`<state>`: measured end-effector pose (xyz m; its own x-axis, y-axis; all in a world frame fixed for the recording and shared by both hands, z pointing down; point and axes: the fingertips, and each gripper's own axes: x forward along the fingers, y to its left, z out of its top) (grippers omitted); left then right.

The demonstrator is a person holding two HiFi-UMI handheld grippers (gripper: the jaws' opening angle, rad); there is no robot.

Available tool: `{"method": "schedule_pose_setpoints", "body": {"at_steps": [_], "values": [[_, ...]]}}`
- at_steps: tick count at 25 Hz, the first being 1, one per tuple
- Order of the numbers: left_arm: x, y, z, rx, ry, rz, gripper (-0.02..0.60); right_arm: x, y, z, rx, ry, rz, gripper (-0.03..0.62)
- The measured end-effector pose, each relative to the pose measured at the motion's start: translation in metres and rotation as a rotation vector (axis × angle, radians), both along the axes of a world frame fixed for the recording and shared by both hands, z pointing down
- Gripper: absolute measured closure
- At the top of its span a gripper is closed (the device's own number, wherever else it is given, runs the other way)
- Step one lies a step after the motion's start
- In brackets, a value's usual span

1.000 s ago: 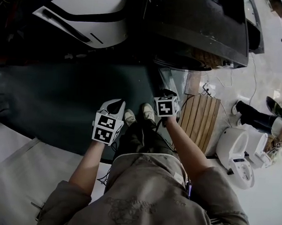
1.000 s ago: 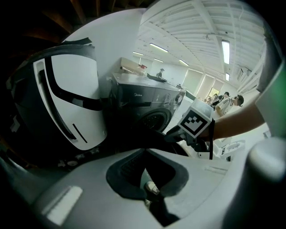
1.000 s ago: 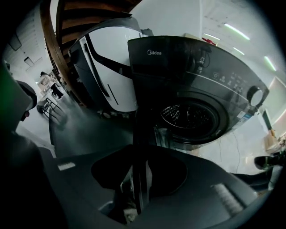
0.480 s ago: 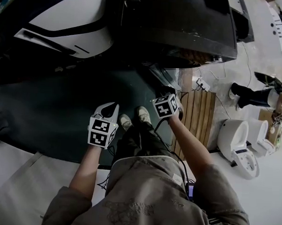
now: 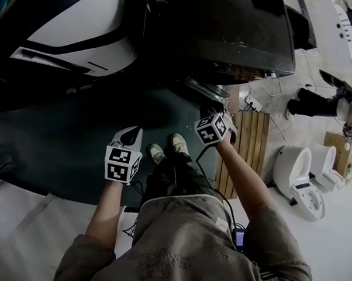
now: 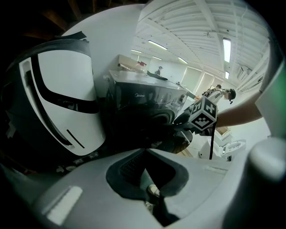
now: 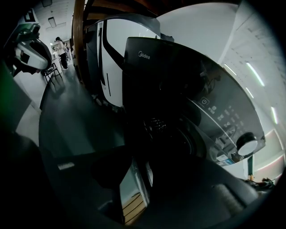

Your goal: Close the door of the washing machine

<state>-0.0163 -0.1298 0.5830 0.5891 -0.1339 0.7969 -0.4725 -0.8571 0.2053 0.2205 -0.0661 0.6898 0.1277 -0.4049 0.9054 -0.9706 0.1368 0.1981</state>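
Right gripper view, lower centre: the right gripper (image 7: 133, 157) has its fingers closed on the edge of the washing machine (image 7: 178, 89) door (image 7: 139, 184). The left gripper (image 6: 145, 152) has its fingers together, empty.

**Washing machine (image 5: 227, 28) at the back, its door (image 5: 204, 88) standing open toward the person**

A second, bulkier appliance (image 5: 70, 27) stands just left of the machine. A floor mat (image 5: 60, 132) spreads in front of both. The person's shoes (image 5: 168, 147) are on the mat, just in front of the open door. A slatted board (image 5: 251, 140) lies right of the mat, and a power strip (image 5: 251, 103) sits on the floor behind the board, near the machine's right corner. Further right is a floor-standing unit (image 5: 302, 183), and behind it are someone else's boots (image 5: 311, 106). The left gripper (image 5: 132, 135) hangs over the mat, left of the shoes. The right gripper (image 5: 217, 112) is to their right, close beside the door's outer edge, between door and board.
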Motion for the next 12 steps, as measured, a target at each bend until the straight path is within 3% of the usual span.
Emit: {"method": "schedule_pose_setpoints", "body": {"at_steps": [12], "values": [[0.005,-0.019,0.003,0.013,-0.016,-0.02,0.581,0.041,-0.021,-0.002,0.049,0.097,0.006,0.418]]}}
